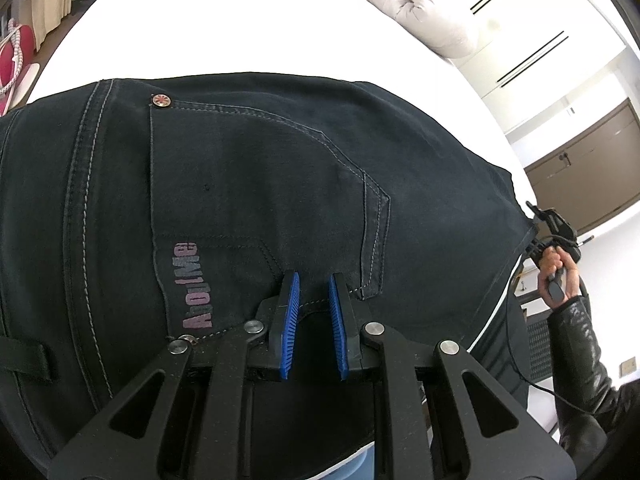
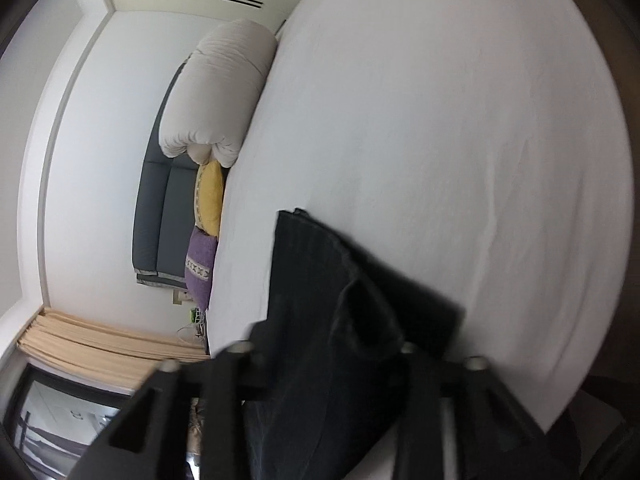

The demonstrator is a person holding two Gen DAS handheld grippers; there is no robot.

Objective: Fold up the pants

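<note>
Dark navy pants (image 1: 248, 184) lie flat on the white bed (image 1: 240, 28), seat side up, with a back pocket, a rivet and pink lettering showing. My left gripper (image 1: 314, 280) hovers just over the waistband by the pocket, its blue pads (image 1: 289, 312) apart and empty. My right gripper (image 2: 340, 344) is shut on the leg end of the pants (image 2: 320, 280) and holds it lifted over the bed sheet (image 2: 460, 160); the cloth drapes over its fingers and hides them. In the left wrist view the right gripper (image 1: 554, 224) shows at the far right edge of the pants, held by a hand.
A rolled white duvet (image 2: 220, 92) and yellow (image 2: 209, 196) and purple (image 2: 200, 264) cushions lie at the head of the bed by a grey headboard (image 2: 160, 208). Beige curtains (image 2: 100, 340) hang by a window. A brown cabinet (image 1: 580, 156) stands beyond the bed.
</note>
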